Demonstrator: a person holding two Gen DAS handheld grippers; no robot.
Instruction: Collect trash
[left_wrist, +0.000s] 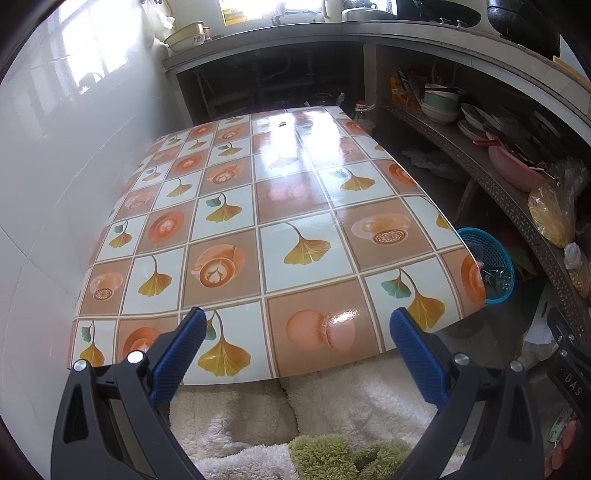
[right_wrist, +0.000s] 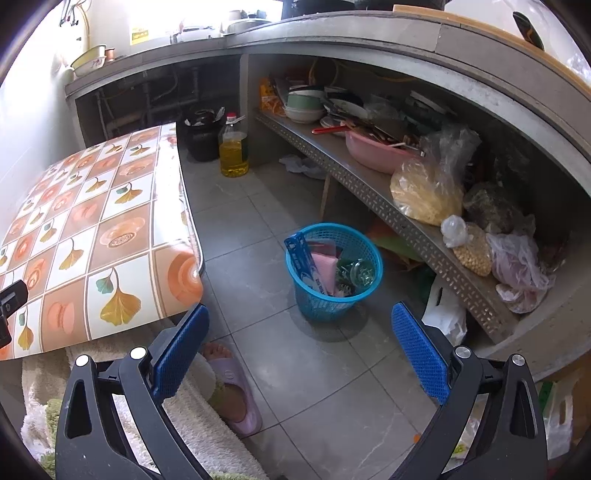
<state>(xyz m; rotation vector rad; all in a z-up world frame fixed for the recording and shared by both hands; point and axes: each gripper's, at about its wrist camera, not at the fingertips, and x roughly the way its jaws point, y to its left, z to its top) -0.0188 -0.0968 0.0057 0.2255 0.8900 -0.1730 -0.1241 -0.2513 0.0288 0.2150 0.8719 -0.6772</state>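
A blue plastic basket (right_wrist: 334, 273) stands on the grey floor right of the table. It holds a blue box, a pink packet and a crumpled clear bottle. It also shows in the left wrist view (left_wrist: 493, 264) past the table's right edge. My left gripper (left_wrist: 297, 325) is open and empty over the near edge of the patterned table (left_wrist: 295, 206). My right gripper (right_wrist: 299, 321) is open and empty above the floor, just short of the basket. A small dark speck (left_wrist: 283, 124) lies at the table's far end.
A shelf (right_wrist: 369, 184) under the concrete counter holds bowls, a pink basin and plastic bags. An oil bottle (right_wrist: 233, 147) and a black bin (right_wrist: 201, 136) stand on the floor by the table's far corner. A slippered foot (right_wrist: 232, 387) is below the right gripper.
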